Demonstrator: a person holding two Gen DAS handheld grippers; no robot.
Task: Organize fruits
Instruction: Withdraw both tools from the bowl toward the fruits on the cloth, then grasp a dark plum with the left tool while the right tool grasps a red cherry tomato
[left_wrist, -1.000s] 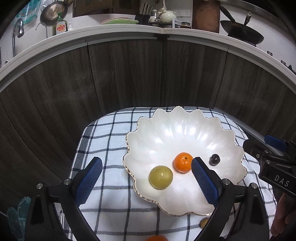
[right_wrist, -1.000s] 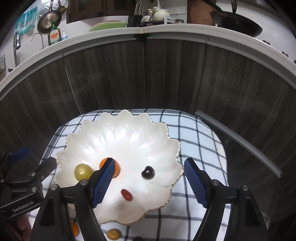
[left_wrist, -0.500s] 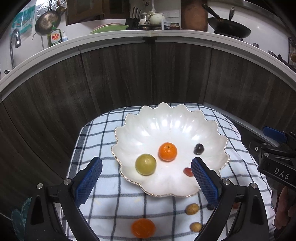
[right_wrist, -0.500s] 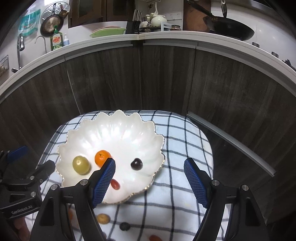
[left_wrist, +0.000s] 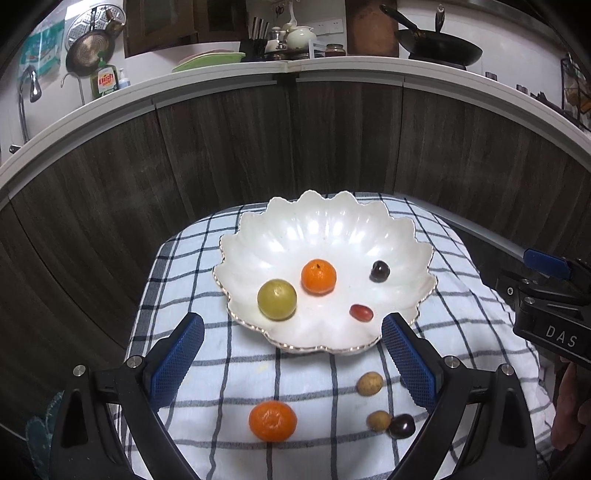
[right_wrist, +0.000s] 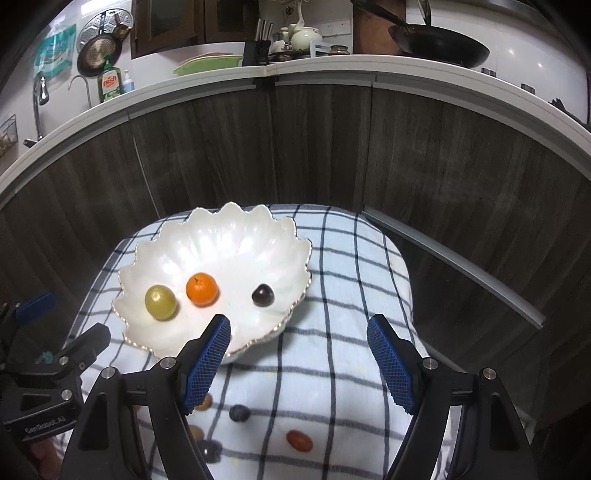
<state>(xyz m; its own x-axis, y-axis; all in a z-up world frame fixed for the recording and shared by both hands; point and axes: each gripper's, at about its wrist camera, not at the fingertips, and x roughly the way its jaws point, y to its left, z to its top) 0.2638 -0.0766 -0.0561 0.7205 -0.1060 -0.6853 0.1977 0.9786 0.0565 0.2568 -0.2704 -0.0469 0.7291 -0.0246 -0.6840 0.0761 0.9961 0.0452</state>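
Observation:
A white scalloped bowl (left_wrist: 332, 221) (right_wrist: 221, 236) sits on a checked cloth (left_wrist: 221, 369). It holds a green fruit (left_wrist: 276, 299) (right_wrist: 160, 301), a mandarin (left_wrist: 318, 276) (right_wrist: 201, 289), a dark grape (left_wrist: 379, 271) (right_wrist: 262, 294) and a small red fruit (left_wrist: 361, 312). On the cloth in front of the bowl lie a second mandarin (left_wrist: 272, 420), two small tan fruits (left_wrist: 369, 383) (left_wrist: 378, 420), a dark grape (left_wrist: 401, 425), a blueberry (right_wrist: 239, 412) and a red fruit (right_wrist: 299, 440). My left gripper (left_wrist: 291, 358) and right gripper (right_wrist: 299, 354) both hang open and empty above the cloth, short of the bowl.
Dark wood panels (left_wrist: 295, 155) wall in the cloth at the back and sides, under a white counter edge (left_wrist: 288, 68) with dishes, a wok and a soap bottle. The right gripper's body (left_wrist: 546, 314) shows at the right of the left wrist view.
Both grippers have drawn back from the bowl, which now looks smaller and farther. Loose fruit on the cloth in front of the bowl has come into view. Jaws stayed open.

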